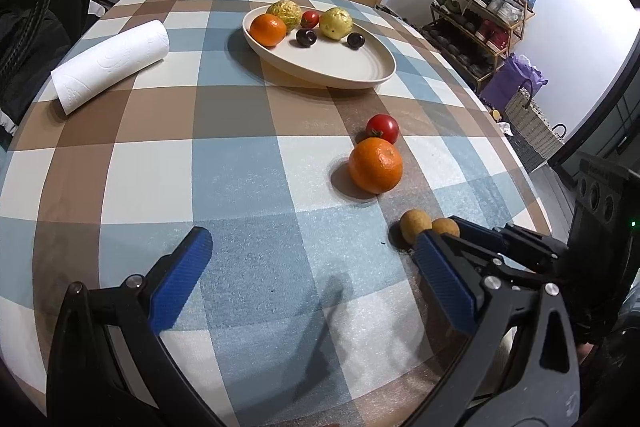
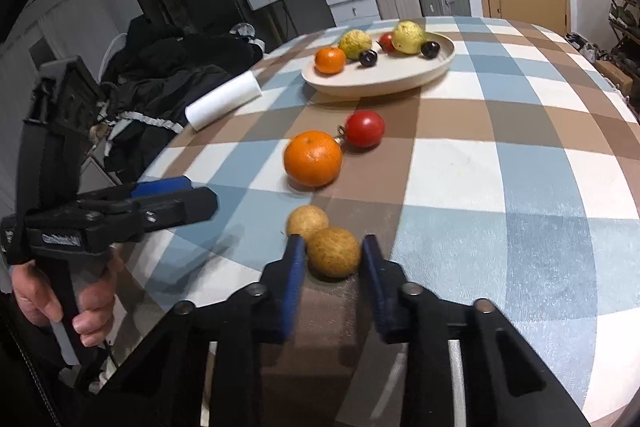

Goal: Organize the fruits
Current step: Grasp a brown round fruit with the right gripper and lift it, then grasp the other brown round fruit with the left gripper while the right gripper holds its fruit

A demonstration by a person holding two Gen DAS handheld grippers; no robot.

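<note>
A beige plate [image 1: 352,67] [image 2: 400,79] at the far side holds an orange, two yellow-green fruits, a small tomato and two dark plums. On the checked cloth lie an orange [image 1: 375,165] [image 2: 313,158], a red tomato [image 1: 383,128] [image 2: 364,128] and two small brown round fruits [image 1: 416,225] [image 2: 307,222]. My right gripper [image 2: 331,255] is open around the nearer brown fruit [image 2: 333,252], fingers on either side with small gaps. My left gripper [image 1: 312,251] is open and empty above the cloth, left of the brown fruits; it also shows in the right wrist view [image 2: 176,199].
A paper towel roll [image 1: 110,65] [image 2: 224,105] lies at the table's left side. Dark clothing is piled beyond the left edge. A shoe rack [image 1: 480,15] and a woven basket stand off the table's right edge.
</note>
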